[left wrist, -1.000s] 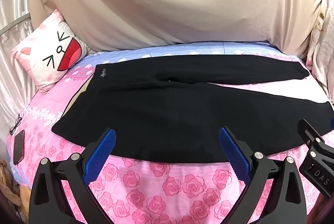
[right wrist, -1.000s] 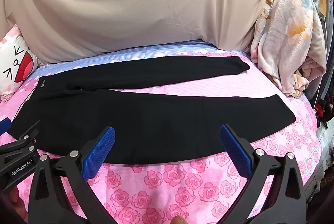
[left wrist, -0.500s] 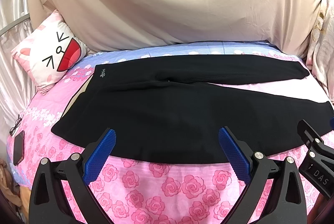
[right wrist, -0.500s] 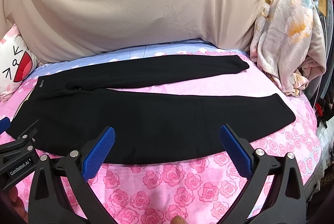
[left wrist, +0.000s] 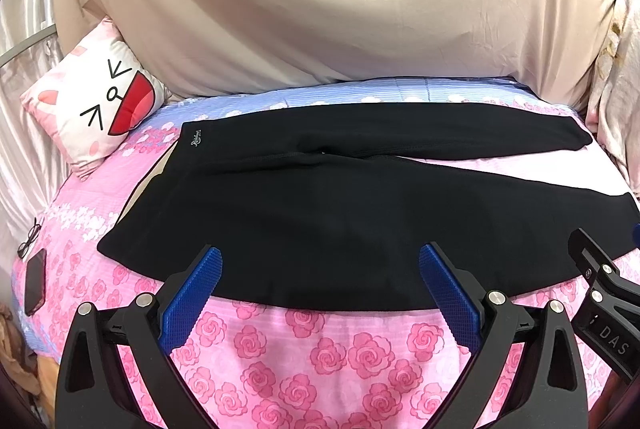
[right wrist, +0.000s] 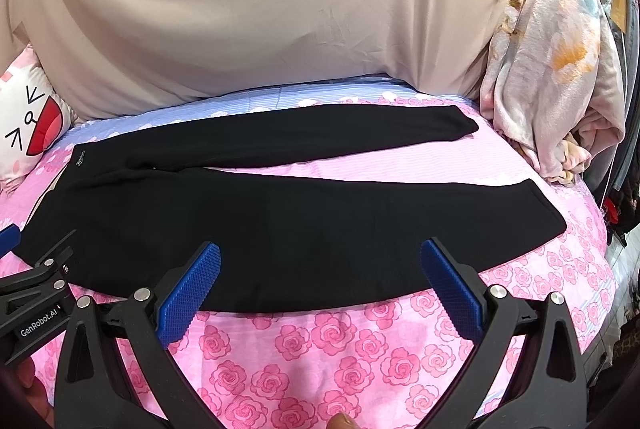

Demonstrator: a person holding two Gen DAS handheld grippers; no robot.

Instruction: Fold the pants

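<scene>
Black pants (left wrist: 340, 205) lie flat on the pink rose bedsheet (left wrist: 304, 353), waistband at the left, two legs spread apart toward the right. They also show in the right wrist view (right wrist: 304, 213). My left gripper (left wrist: 320, 269) is open and empty, hovering over the near edge of the pants by the waist half. My right gripper (right wrist: 320, 267) is open and empty over the near leg's front edge. Each gripper's side shows in the other's view, the right gripper (left wrist: 604, 309) at right and the left gripper (right wrist: 36, 301) at left.
A cartoon-face pillow (left wrist: 96, 109) leans at the back left. A beige cloth (left wrist: 320, 9) covers the wall behind. A phone (left wrist: 34, 287) and glasses (left wrist: 30, 243) lie at the bed's left edge. A floral blanket pile (right wrist: 552, 77) stands at the right.
</scene>
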